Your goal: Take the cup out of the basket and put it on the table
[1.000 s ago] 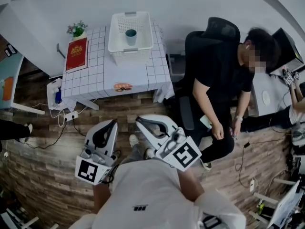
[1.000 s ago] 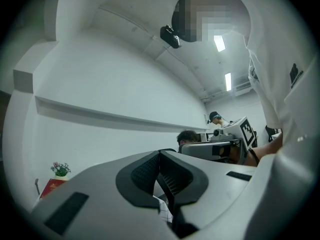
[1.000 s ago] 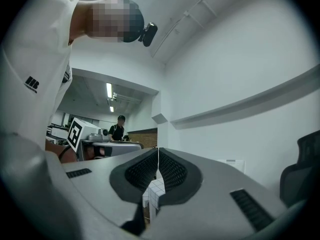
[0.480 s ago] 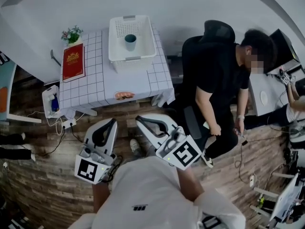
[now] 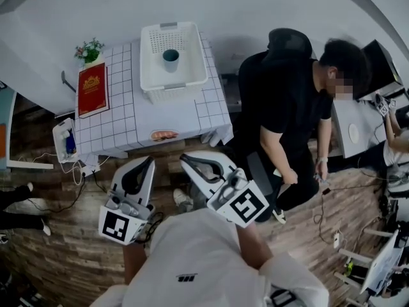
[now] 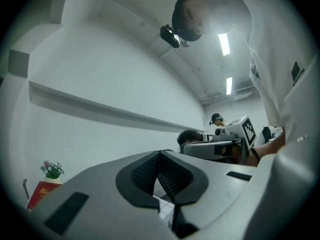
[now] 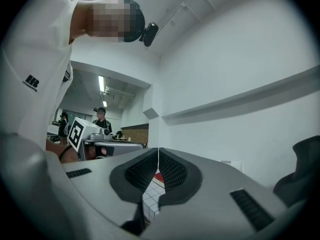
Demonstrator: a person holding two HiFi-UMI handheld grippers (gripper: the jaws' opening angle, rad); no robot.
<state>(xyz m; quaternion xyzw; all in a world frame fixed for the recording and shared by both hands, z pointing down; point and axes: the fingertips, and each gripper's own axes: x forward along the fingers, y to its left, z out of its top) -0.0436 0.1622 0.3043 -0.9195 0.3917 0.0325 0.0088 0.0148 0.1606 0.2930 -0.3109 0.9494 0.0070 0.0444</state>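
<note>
A dark teal cup (image 5: pixel 170 59) stands upright inside a white plastic basket (image 5: pixel 190 77) on a table with a white checked cloth (image 5: pixel 144 110), far from me in the head view. My left gripper (image 5: pixel 151 162) and right gripper (image 5: pixel 183 162) are held side by side over the wooden floor, short of the table's near edge. Both are shut with nothing between the pads. In the left gripper view the left gripper (image 6: pixel 160 154) has its tips together; the right gripper (image 7: pixel 158 151) looks the same in its own view. The cup is hidden in both gripper views.
A red book (image 5: pixel 93 89) and a small potted plant (image 5: pixel 89 49) lie at the table's left. A person in black (image 5: pixel 294 107) sits on an office chair (image 5: pixel 289 43) right of the table. A power strip and cables (image 5: pixel 86 169) lie on the floor at left.
The table with the basket has come nearer and lower in the head view as I walk toward it. Both grippers keep their pose and stay shut.
</note>
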